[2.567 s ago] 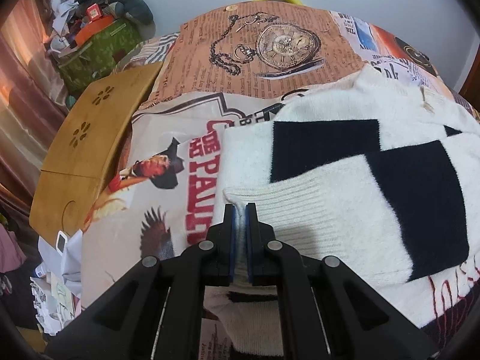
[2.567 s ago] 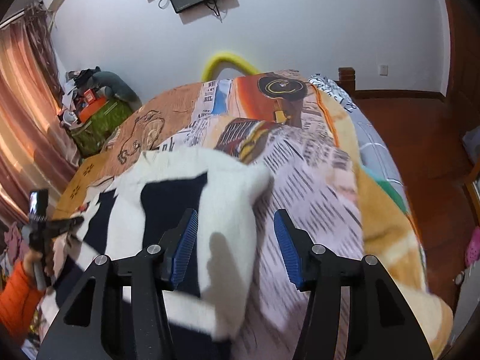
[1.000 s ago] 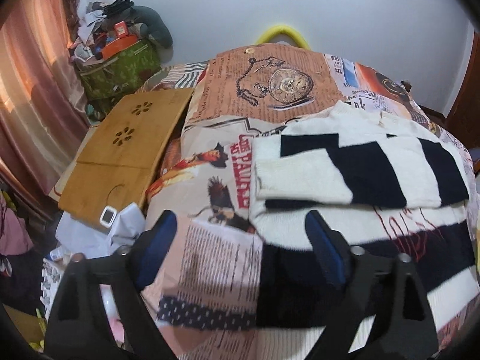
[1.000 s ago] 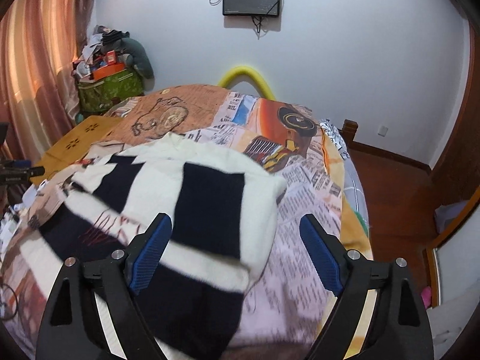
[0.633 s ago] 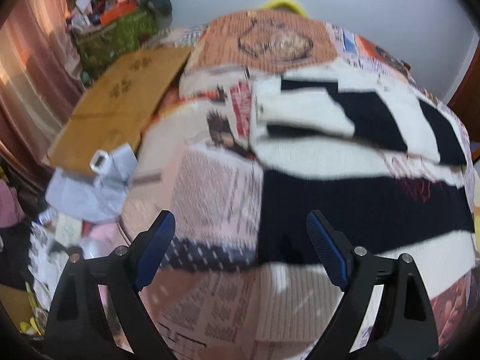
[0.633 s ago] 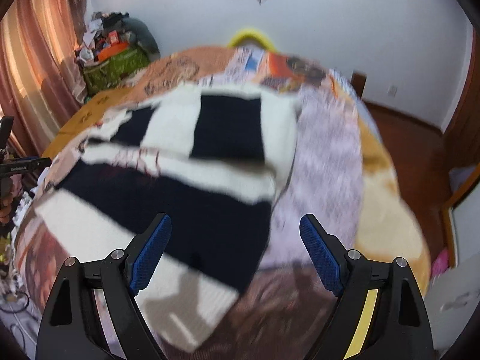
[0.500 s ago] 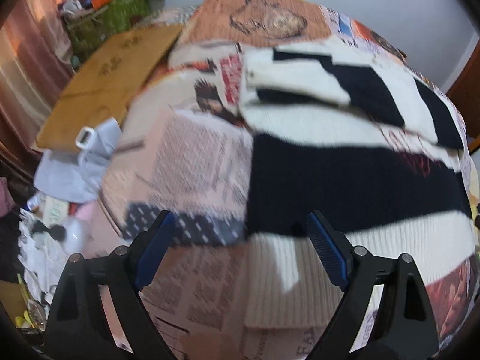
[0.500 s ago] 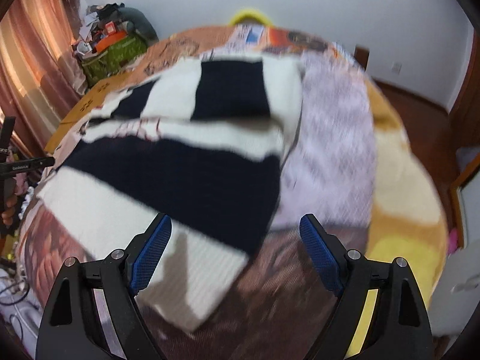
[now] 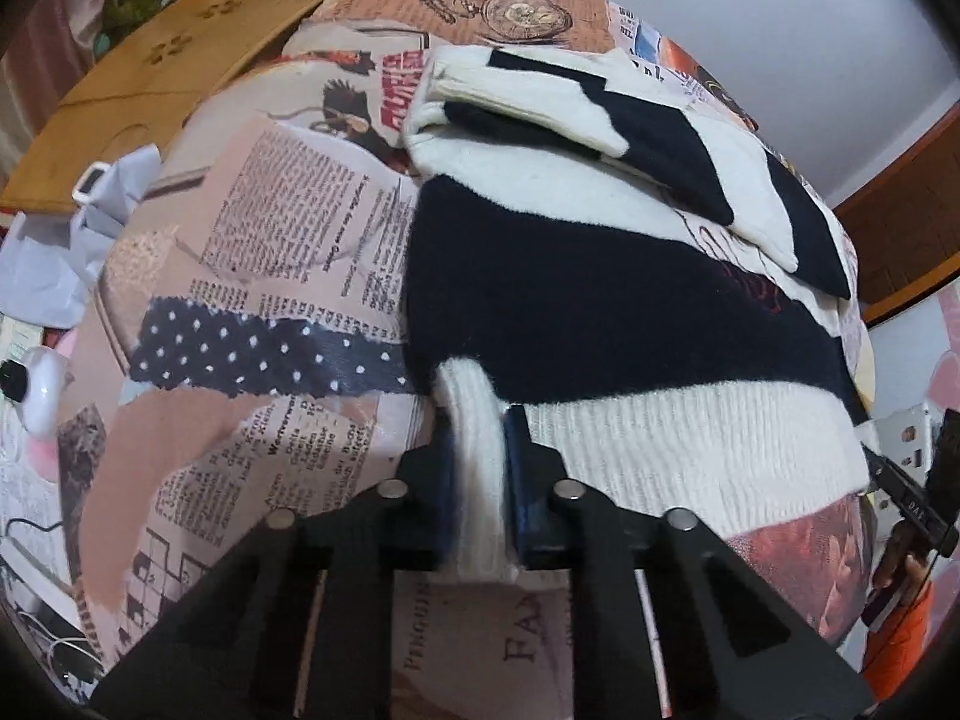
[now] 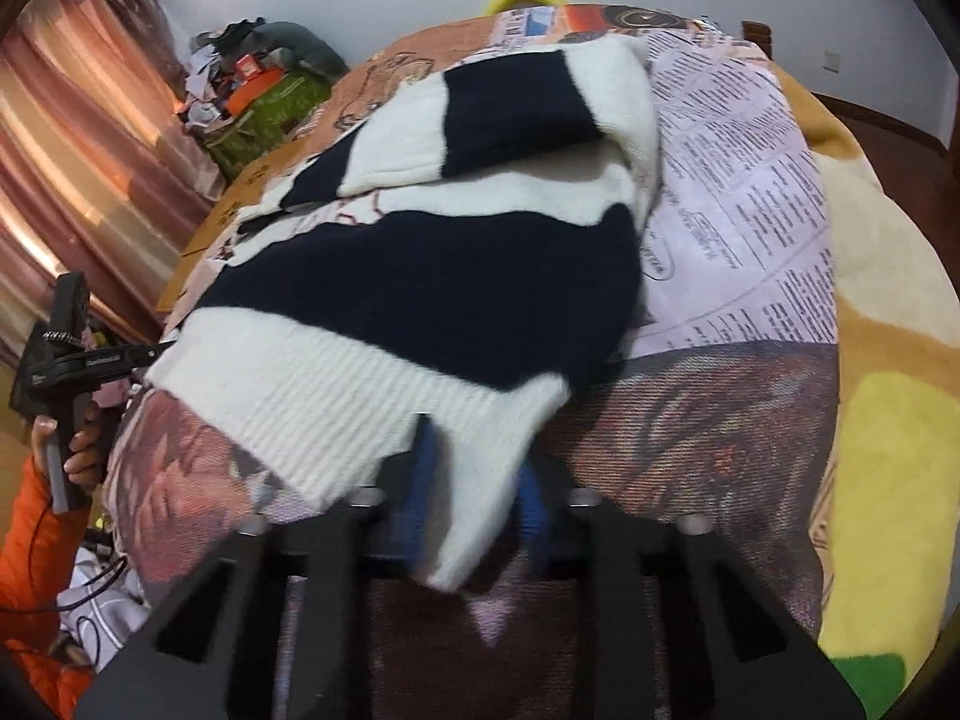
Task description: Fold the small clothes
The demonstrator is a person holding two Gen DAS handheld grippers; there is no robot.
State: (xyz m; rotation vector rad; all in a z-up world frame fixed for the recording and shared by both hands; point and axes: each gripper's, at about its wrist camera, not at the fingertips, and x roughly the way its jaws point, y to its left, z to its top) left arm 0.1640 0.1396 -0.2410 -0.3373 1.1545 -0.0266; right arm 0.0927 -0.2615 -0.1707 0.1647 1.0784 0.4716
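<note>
A navy and white striped sweater lies flat on the bed, both sleeves folded across its chest. My left gripper is shut on the left corner of its white ribbed hem. The sweater also shows in the right wrist view. My right gripper is closed around the right corner of the same hem, which bunches up between the blue pads. The other hand-held gripper shows at the edge of each view.
The bed carries a newspaper-print blanket. A wooden lap table lies at the bed's far left. Clutter and a green bag sit by the pink curtain. Papers and cables lie on the floor at left.
Both grippers were open above the sweater a second ago. They dropped to its near hem and closed on its two bottom corners.
</note>
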